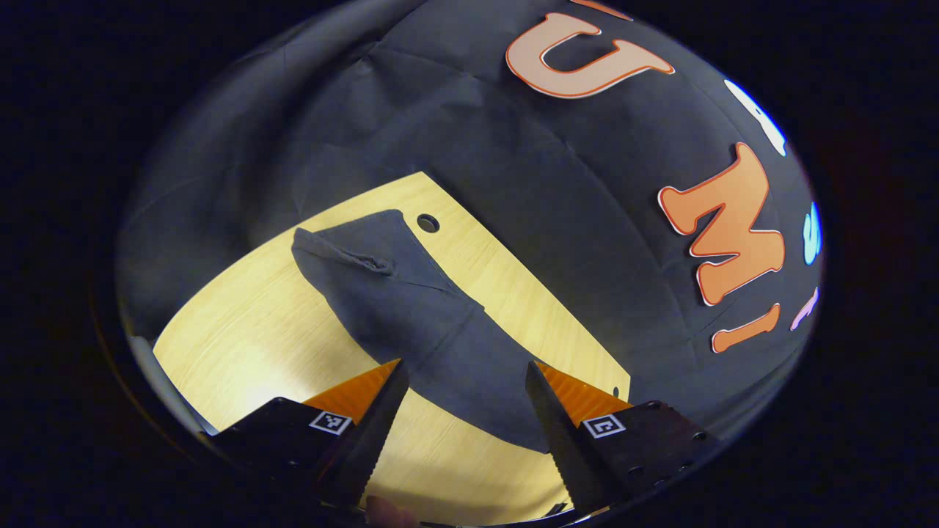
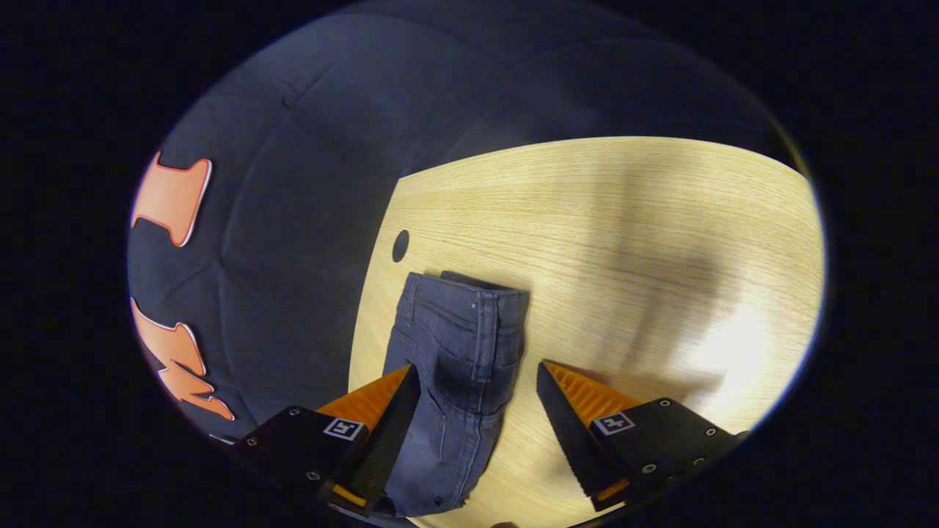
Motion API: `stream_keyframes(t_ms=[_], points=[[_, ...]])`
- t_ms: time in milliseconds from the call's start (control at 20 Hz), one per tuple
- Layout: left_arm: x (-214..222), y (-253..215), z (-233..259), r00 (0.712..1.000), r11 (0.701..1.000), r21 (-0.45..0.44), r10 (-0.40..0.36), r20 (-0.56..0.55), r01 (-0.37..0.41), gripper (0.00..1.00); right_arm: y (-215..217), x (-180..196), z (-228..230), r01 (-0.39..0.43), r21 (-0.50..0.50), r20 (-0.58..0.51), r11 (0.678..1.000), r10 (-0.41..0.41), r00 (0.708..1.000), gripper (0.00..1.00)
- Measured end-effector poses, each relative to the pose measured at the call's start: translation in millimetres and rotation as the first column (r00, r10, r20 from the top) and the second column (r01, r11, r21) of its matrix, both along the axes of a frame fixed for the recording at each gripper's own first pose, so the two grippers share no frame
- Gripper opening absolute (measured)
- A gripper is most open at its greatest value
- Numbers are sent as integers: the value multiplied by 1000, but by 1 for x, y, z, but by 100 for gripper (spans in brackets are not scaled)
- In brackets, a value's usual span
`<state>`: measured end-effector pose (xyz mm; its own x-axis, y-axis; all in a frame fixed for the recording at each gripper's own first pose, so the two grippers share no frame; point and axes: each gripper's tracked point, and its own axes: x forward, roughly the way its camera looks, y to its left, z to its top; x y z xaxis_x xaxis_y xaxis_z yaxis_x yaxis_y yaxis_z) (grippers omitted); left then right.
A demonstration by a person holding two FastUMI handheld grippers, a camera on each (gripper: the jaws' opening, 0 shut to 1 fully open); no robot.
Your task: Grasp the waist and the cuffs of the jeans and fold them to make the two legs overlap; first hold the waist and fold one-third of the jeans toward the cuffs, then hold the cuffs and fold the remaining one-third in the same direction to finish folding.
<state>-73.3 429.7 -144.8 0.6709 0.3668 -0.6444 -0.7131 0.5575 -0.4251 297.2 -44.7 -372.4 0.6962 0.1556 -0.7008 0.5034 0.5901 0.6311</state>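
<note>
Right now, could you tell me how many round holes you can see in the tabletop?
1 hole, by the table edge beside the jeans; others may be hidden under them.

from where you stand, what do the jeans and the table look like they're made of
Jeans: dark blue-grey denim, matte, judging by the stitched seams and waistband. Table: pale wood or a wood-look laminate, smooth with slight sheen; straight grain lines and a glare patch show.

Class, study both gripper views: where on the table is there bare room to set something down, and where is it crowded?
Bare wood lies wide beside the jeans, away from the booth wall, on the table. The strip by the round hole is crowded.
</note>
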Motion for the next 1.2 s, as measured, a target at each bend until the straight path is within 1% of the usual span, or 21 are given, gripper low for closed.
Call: stream_keyframes(t_ms=[100,200,250,300,350,400,450,500,550,700,850,1000,1100,1200], points=[[-5,-6,4,1000,1000,1,-13,3,13,98,3,16,-1,14,-8,37,1000,-14,999,94],[-8,-4,7,1000,1000,5,-5,13,5,98,0,16,-8,30,-30,35,999,-29,999,91],[-9,-2,7,1000,1000,6,0,15,0,98,-3,17,-13,25,-45,36,999,-24,999,80],[-11,-3,6,1000,1000,4,-1,15,1,98,-7,15,-19,11,-70,27,997,-9,1000,77],[-13,-2,5,1000,1000,0,-1,11,1,98,-4,18,-17,9,-72,56,997,-5,998,54],[-16,0,4,1000,1000,-1,-2,7,2,98,-4,19,-15,9,-107,57,994,-3,998,31],[-19,3,5,1000,1000,0,0,4,0,99,-3,19,-12,-2,-146,46,989,9,999,22],[-22,6,6,1000,1000,4,0,3,0,96,0,18,1,-16,-196,64,980,29,998,17],[-25,11,6,1000,1000,10,3,1,-3,98,4,22,16,-39,-248,94,968,64,994,13],[-31,19,9,1000,1000,5,0,17,0,98,28,26,66,-115,-359,149,926,179,972,13],[-39,34,7,999,1000,-18,-4,45,5,98,41,20,102,-135,-435,208,890,245,947,13],[-51,52,4,999,1000,-22,0,46,1,98,58,15,125,-161,-492,259,855,320,911,12],[-56,63,7,998,999,-43,2,65,1,98,66,8,140,-177,-521,283,835,365,887,12],[-64,77,9,996,999,-48,4,86,0,98,74,8,152,-205,-550,307,809,424,852,12]])
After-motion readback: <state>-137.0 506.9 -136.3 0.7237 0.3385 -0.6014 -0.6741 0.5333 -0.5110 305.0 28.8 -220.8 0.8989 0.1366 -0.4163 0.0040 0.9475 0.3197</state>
